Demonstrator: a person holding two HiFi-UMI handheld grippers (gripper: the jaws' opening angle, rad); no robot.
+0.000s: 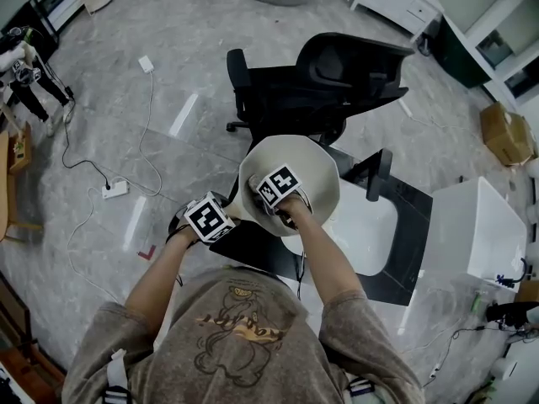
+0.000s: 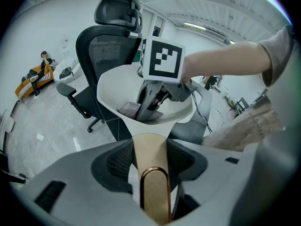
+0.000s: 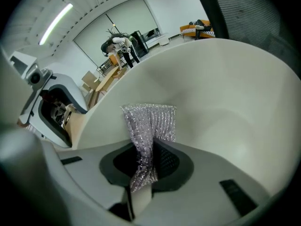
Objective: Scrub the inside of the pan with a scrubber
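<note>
inside the pan (image 3: 225, 102): i am pressing the scrubber (image 3: 149, 124) against the cream inner wall, on the side nearest the handle, with the free end of the silvery mesh lying flat on the surface.
right gripper (image 2: 145, 116): its jaws are gripping the lower end of the scrubber, pinching the mesh into a fold between the pads, and it is reaching steeply down into the bowl.
left gripper (image 1: 221, 220): its jaws are clamping the pan's tan handle (image 2: 149, 147), one pad on each side, near the copper loop (image 2: 153, 192).
where the pan is: i am holding it up by the handle, tilted so its mouth is facing me, over the near edge of the dark desk (image 1: 413, 225) and beside the white basin (image 1: 362, 230).
step in hand: i am judging this as the scrubbing itself, with the mesh touching the inside.
how far along: i am seeing no residue on the cream surface, so i cannot say how much is left.
next move: it is calling for strokes across the floor of the pan and up the far wall, with steady pressure, while my left grip is bracing the handle against the push.
risk: the thin mesh is looking likely to fold over or slide out of the pads.
</note>
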